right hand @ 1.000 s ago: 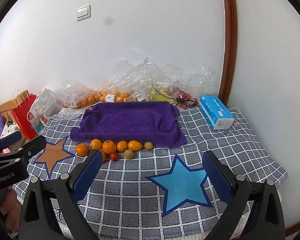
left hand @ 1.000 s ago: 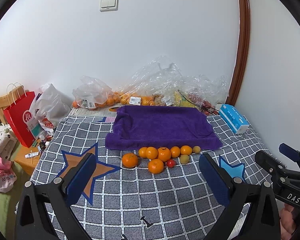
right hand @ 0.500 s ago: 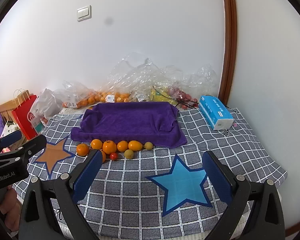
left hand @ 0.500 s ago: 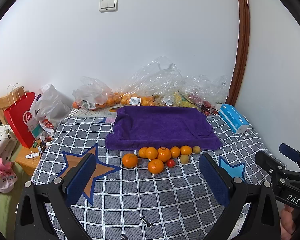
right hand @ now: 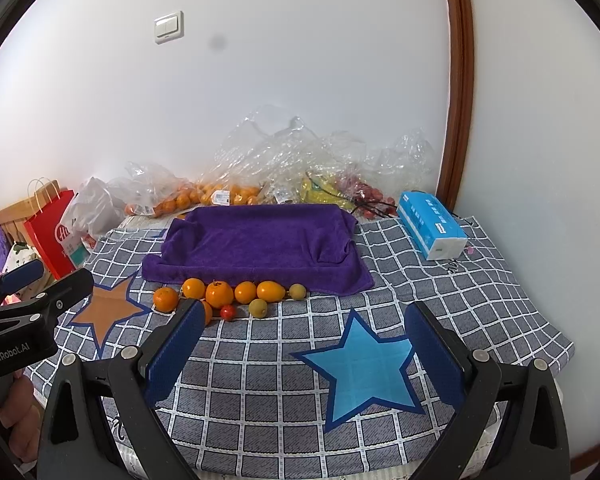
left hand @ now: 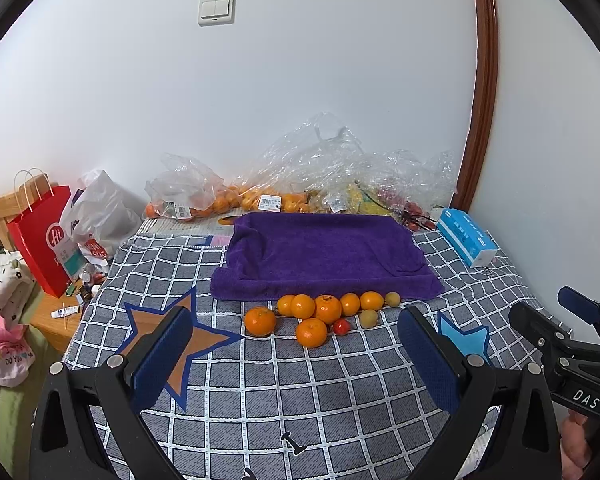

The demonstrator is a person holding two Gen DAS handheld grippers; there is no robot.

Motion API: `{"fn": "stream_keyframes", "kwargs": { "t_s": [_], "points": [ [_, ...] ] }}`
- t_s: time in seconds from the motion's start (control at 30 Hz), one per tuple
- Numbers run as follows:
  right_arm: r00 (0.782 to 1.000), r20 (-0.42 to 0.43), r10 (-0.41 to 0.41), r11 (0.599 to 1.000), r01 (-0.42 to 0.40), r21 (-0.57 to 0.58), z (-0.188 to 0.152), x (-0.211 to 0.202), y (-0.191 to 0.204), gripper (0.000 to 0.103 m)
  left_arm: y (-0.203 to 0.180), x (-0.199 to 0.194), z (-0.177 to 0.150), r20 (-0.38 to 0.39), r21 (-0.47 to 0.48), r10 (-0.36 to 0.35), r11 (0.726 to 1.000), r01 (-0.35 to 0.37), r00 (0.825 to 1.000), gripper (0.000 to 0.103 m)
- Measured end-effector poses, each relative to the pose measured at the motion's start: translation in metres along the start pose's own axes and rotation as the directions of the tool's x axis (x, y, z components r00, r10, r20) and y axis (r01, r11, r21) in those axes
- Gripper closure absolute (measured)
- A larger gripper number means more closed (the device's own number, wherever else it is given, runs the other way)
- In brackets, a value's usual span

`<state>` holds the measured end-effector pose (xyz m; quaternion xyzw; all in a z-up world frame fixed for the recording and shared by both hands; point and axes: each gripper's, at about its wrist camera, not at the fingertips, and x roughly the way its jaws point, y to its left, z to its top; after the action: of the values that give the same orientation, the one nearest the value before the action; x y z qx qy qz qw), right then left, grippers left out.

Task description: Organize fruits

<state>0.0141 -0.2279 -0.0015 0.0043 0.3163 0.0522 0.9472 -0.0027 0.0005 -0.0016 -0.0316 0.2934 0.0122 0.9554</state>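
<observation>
Left gripper (left hand: 296, 354) jaws wide apart, empty; oranges (left hand: 327, 309) w/ purple towel (left hand: 324, 252) behind.

The right hand-held gripper (left hand: 580, 396) reads "DAS"; the left hand-held gripper (right hand: 10, 350) reads "GenRobot.AI". The red bag (left hand: 40, 236) shows "Hi".

A row of fruits (left hand: 329, 312) is laid just before the towel (left hand: 324, 254), with bags of fruit (left hand: 300, 188) behind it and a tissue box (left hand: 466, 236) to its right.
</observation>
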Motion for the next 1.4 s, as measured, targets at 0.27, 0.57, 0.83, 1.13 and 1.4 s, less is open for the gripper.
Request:
{"fn": "stream_keyframes", "kwargs": {
  "t_s": [0.27, 0.57, 0.83, 1.13, 1.4],
  "points": [
    [1.000, 0.000, 0.000, 1.000, 0.000, 0.001, 0.000, 0.000, 0.000, 0.004, 0.000, 0.000, 0.000, 0.000, 0.000, 0.001, 1.000, -0.001, 1.000, 0.000],
    [1.000, 0.001, 0.001, 1.000, -0.001, -0.001, -0.001, -0.001, 0.000, 0.004, -0.001, 0.000, 0.000, 0.000, 0.001, 0.002, 1.000, -0.002, 1.000, 0.000],
    [1.000, 0.003, 0.000, 1.000, 0.000, -0.001, -0.001, -0.001, 0.000, 0.004, 0.000, 0.000, 0.000, 0.000, 0.001, 0.001, 1.000, -0.001, 1.000, 0.000],
    [1.000, 0.003, 0.007, 1.000, -0.007, -0.010, -0.001, 0.000, 0.003, 0.004, -0.001, 0.000, 0.000, 0.001, 0.001, 0.001, 1.000, -0.001, 1.000, 0.000],
    [0.999, -0.014, 0.039, 0.999, -0.039, -0.005, -0.003, 0.013, 0.004, 0.004, 0.002, 0.002, 0.003, -0.008, 0.001, 0.000, 1.000, 0.000, 1.000, 0.000]
  ]
}}
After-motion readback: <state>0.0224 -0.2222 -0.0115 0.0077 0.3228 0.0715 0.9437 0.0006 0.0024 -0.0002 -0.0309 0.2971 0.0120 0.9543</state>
